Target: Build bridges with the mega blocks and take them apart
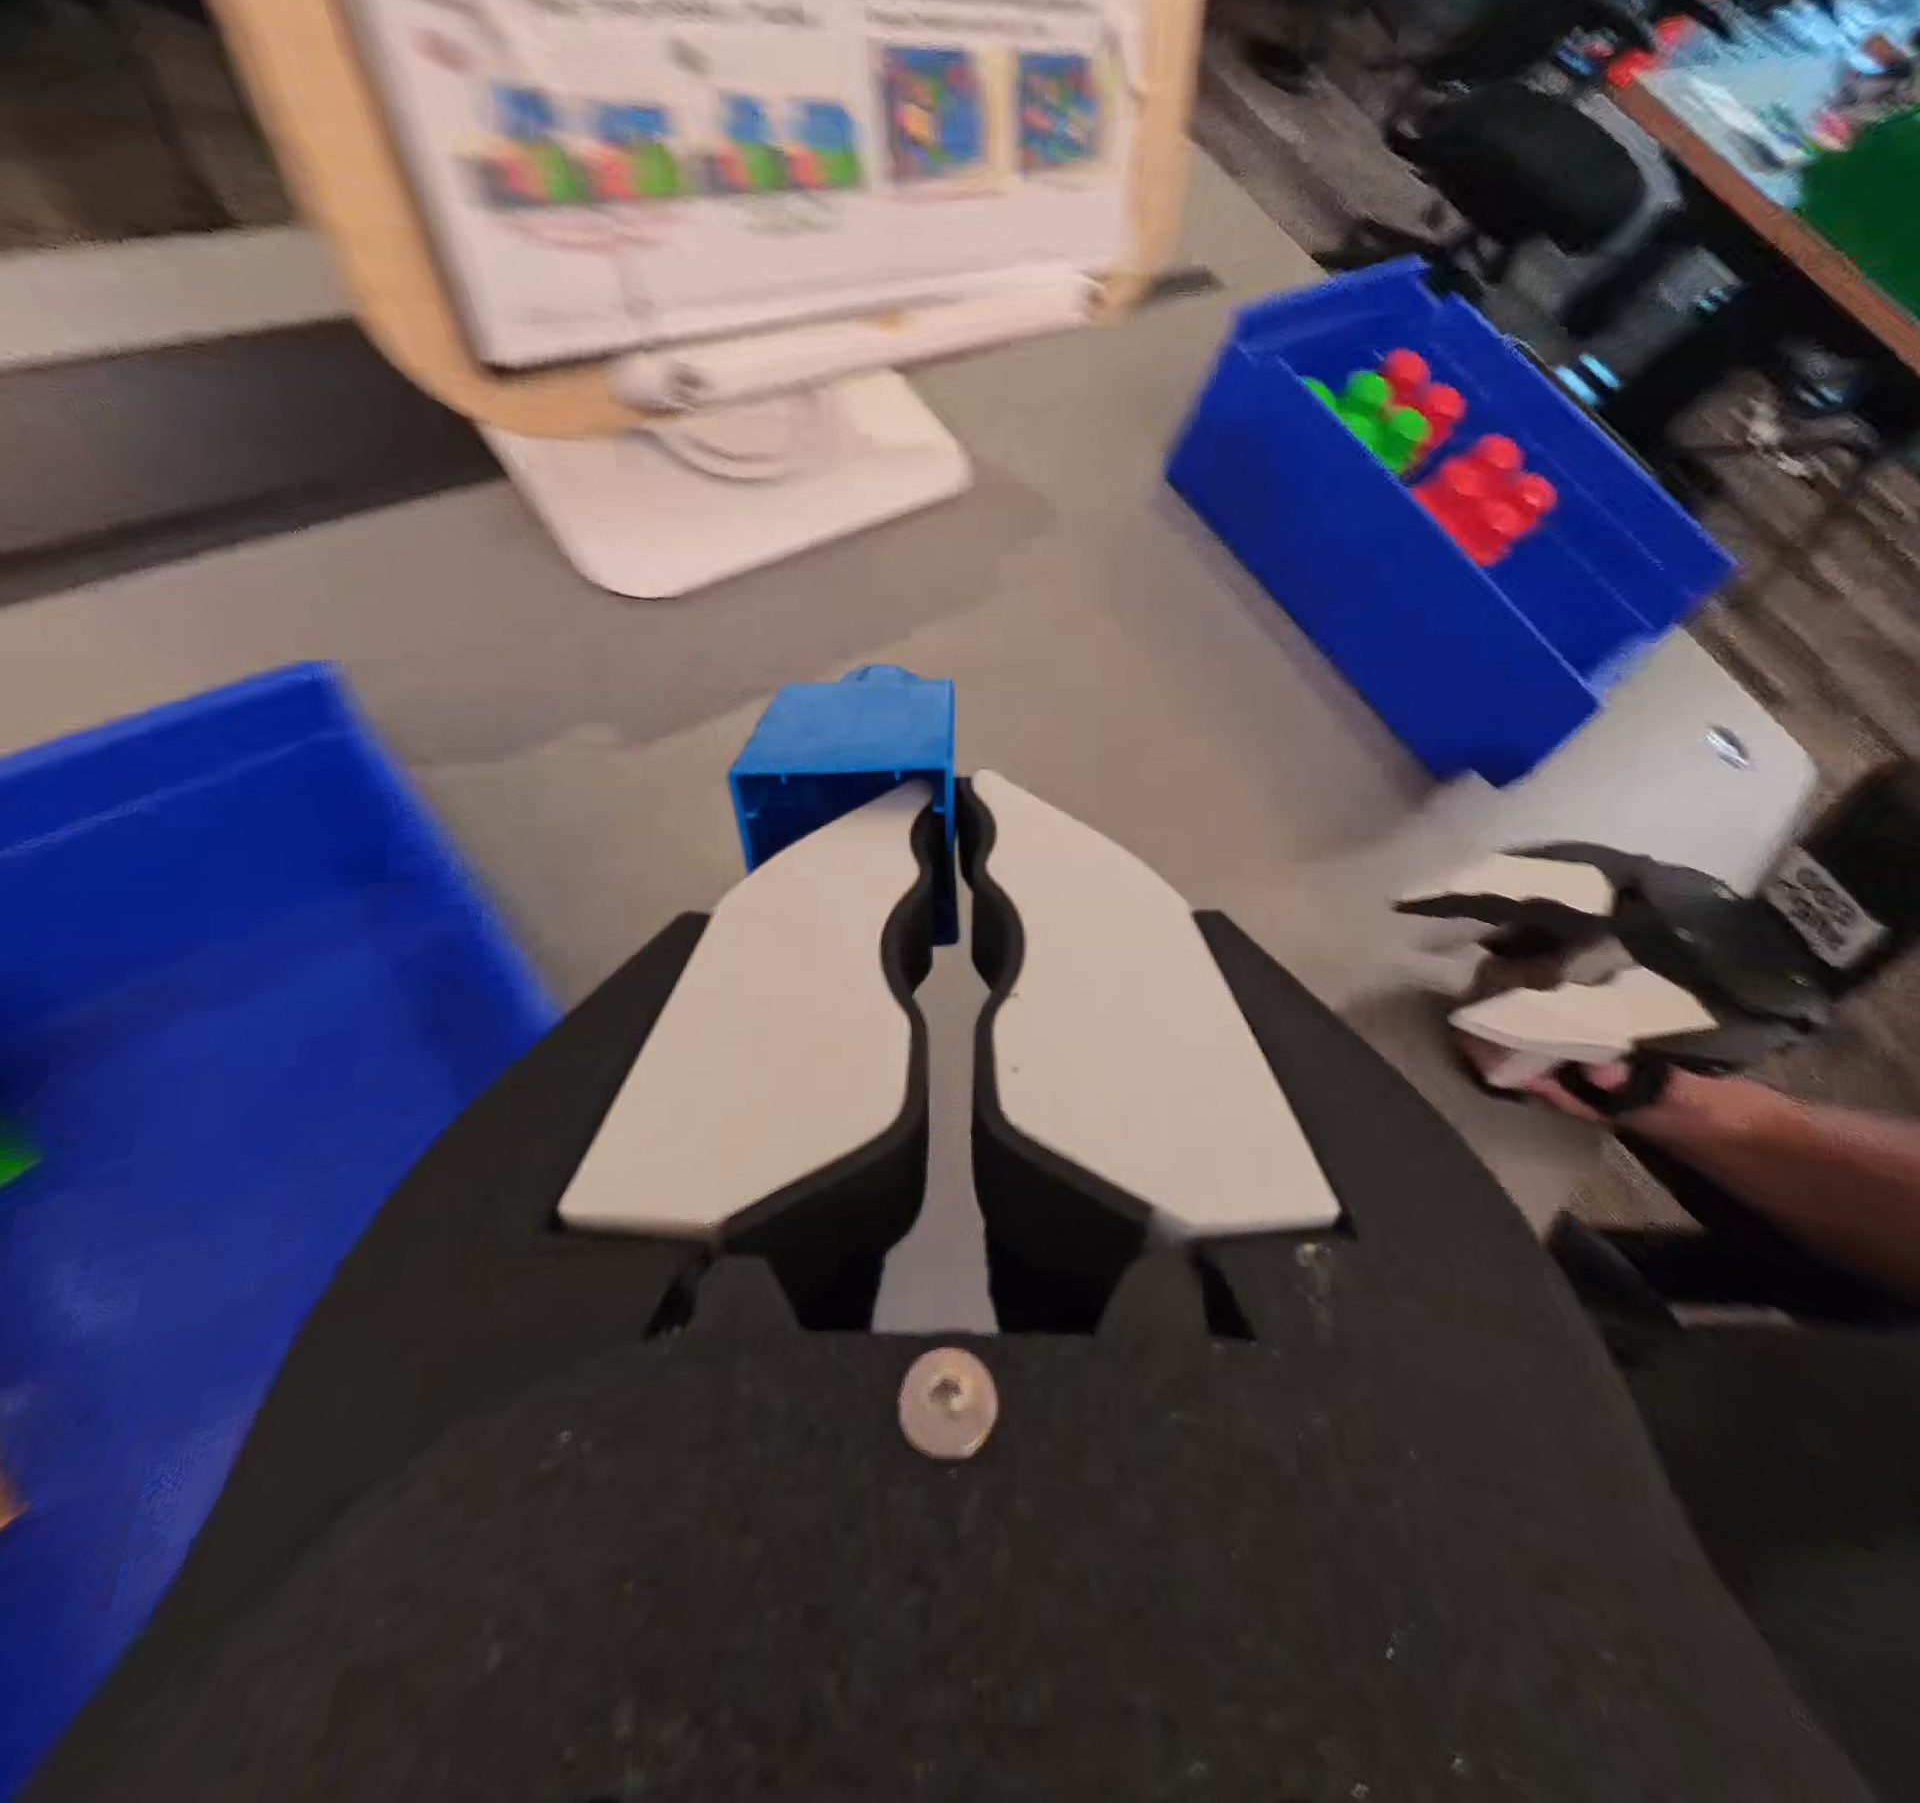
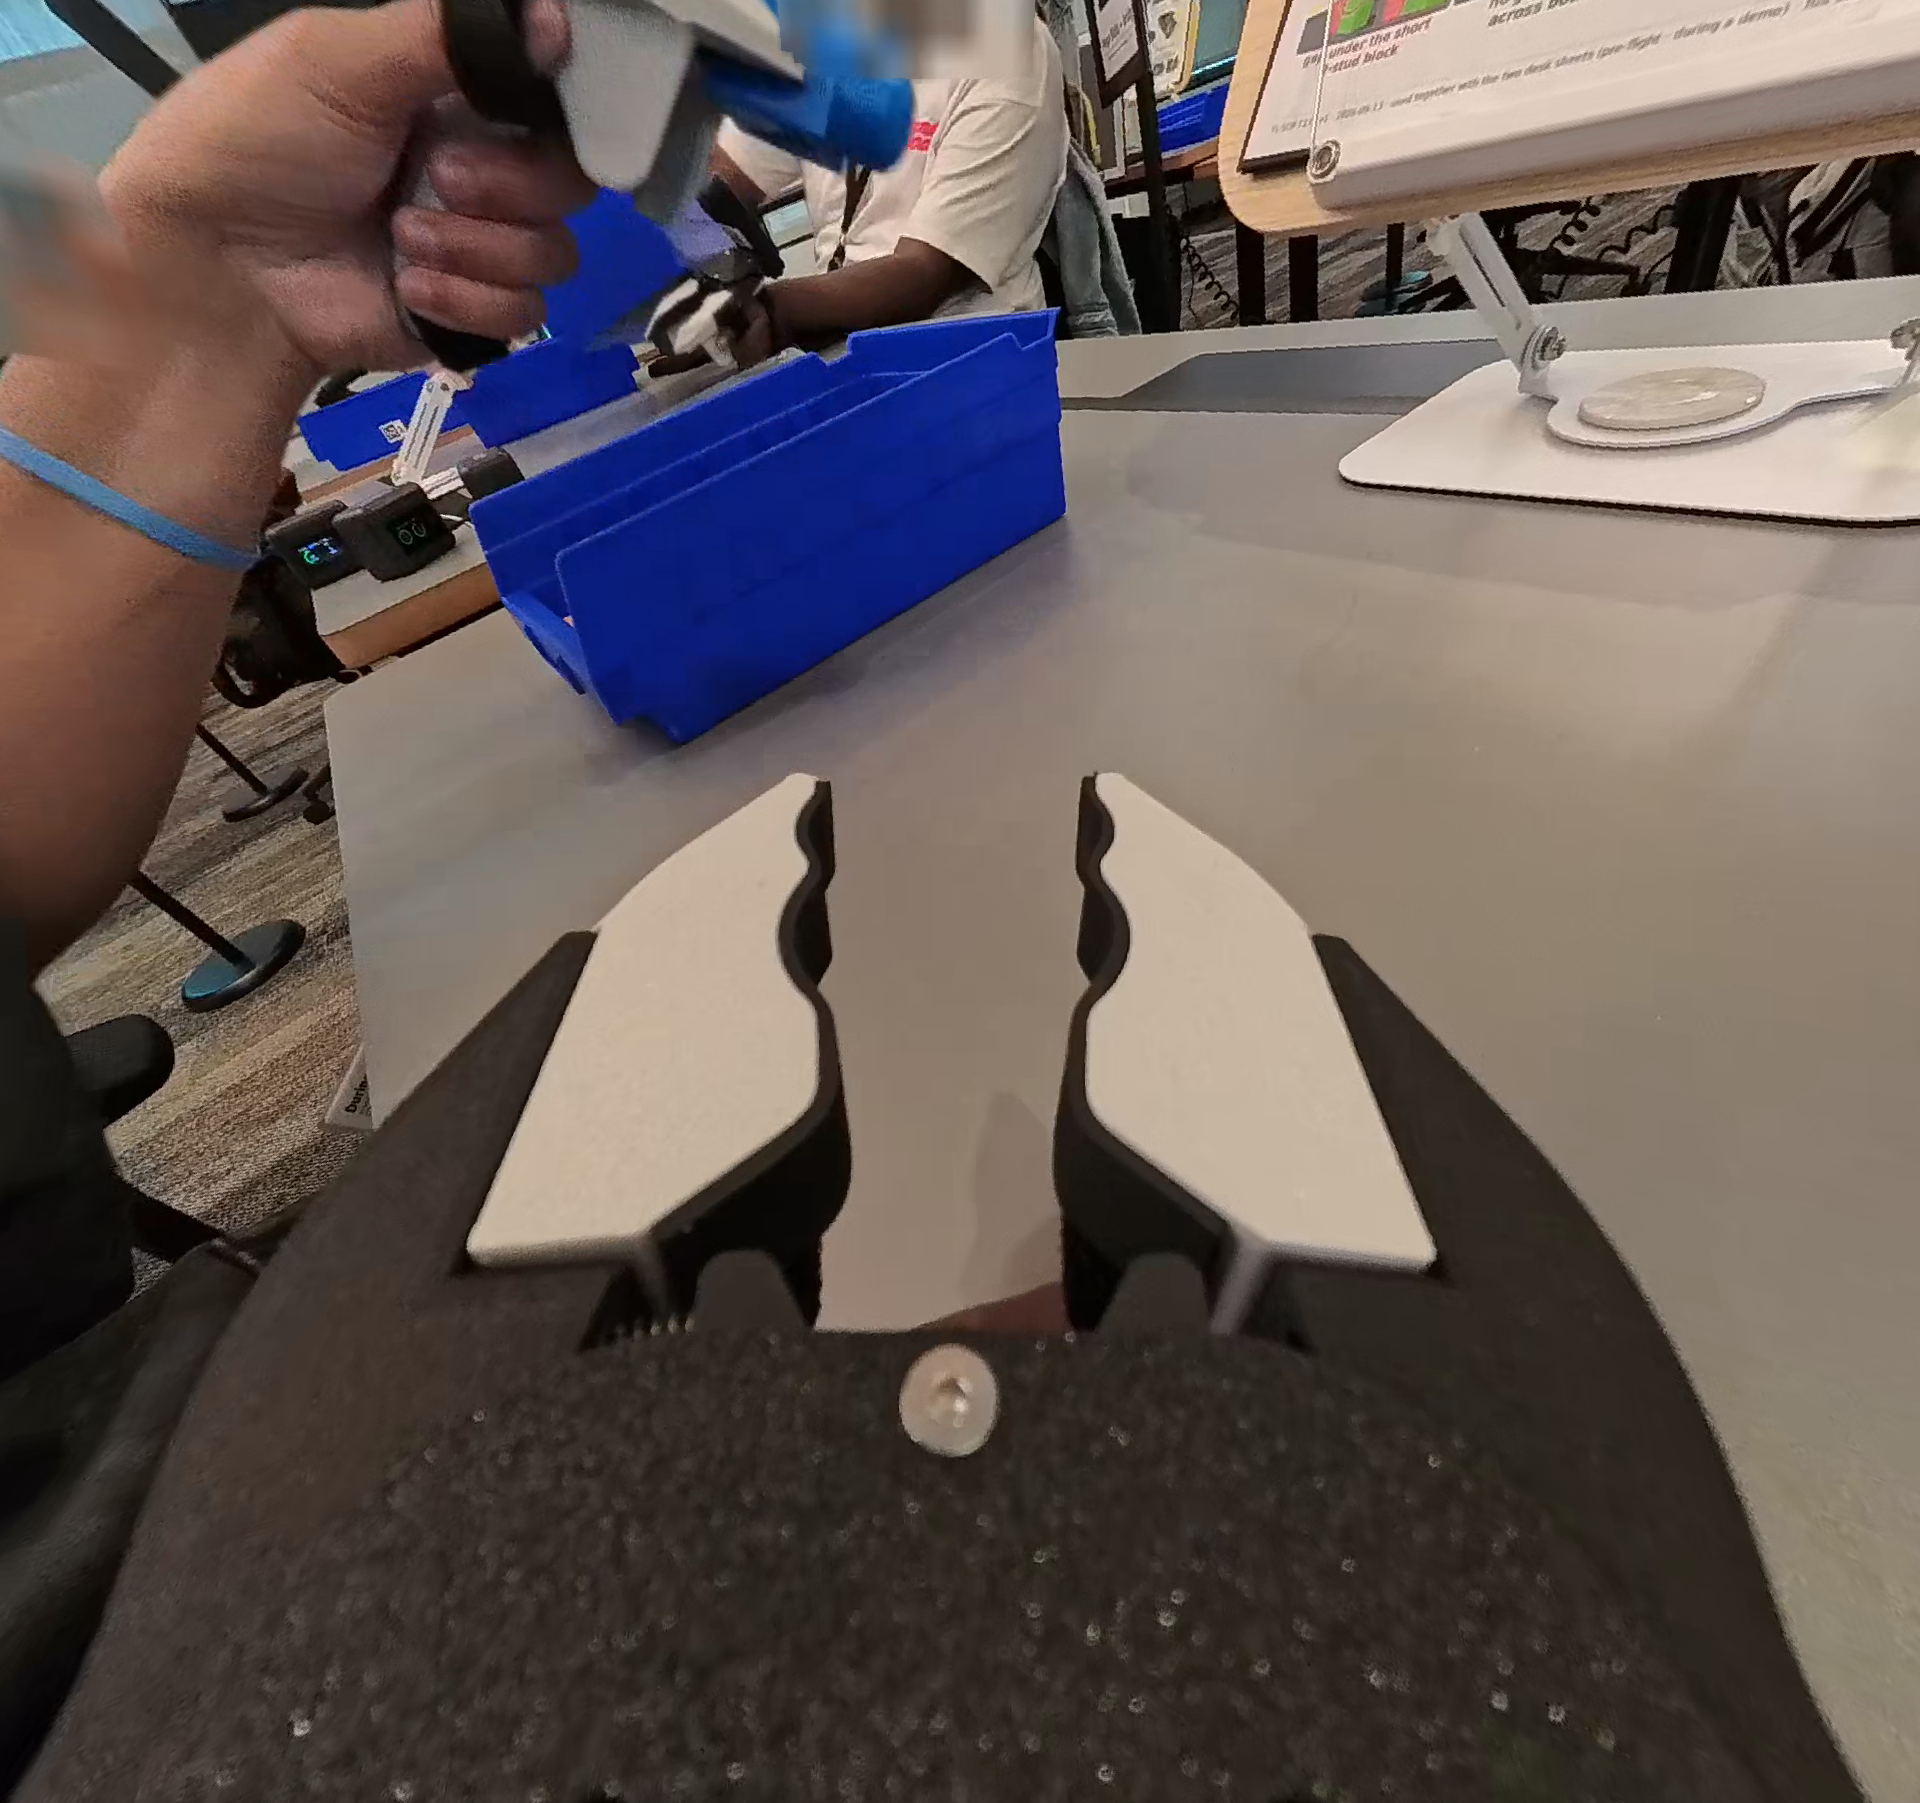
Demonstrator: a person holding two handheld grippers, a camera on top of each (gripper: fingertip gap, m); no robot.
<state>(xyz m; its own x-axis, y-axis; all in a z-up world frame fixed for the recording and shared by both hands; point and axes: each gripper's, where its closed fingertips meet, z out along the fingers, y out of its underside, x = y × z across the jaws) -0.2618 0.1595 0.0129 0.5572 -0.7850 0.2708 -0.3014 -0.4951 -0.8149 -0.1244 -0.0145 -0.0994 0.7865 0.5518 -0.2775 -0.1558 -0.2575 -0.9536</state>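
Left wrist view, left to right: a blue bin (image 1: 208, 922) at the lower left edge, blurred, a trace of green at its near side; an instruction sheet on a wooden board (image 1: 727, 112) at upper centre, propped on a white stand so it can be read while working; at centre the left gripper (image 1: 951, 808), jaws closed on one wall of a blue block (image 1: 831, 766), which is held clear above the grey table (image 1: 1091, 631), hollow underside toward the camera, apparently in transit. At upper right a second blue bin (image 1: 1455, 673) holds red blocks (image 1: 1486, 496) and green blocks (image 1: 1371, 413), sorted as stock for the bridge. At right edge, the right gripper (image 1: 1455, 922) lies low near the table. Right wrist view: jaws of the right gripper (image 2: 954, 818) stand apart, holding nothing, judged to be waiting; no bridge stands on the table yet.
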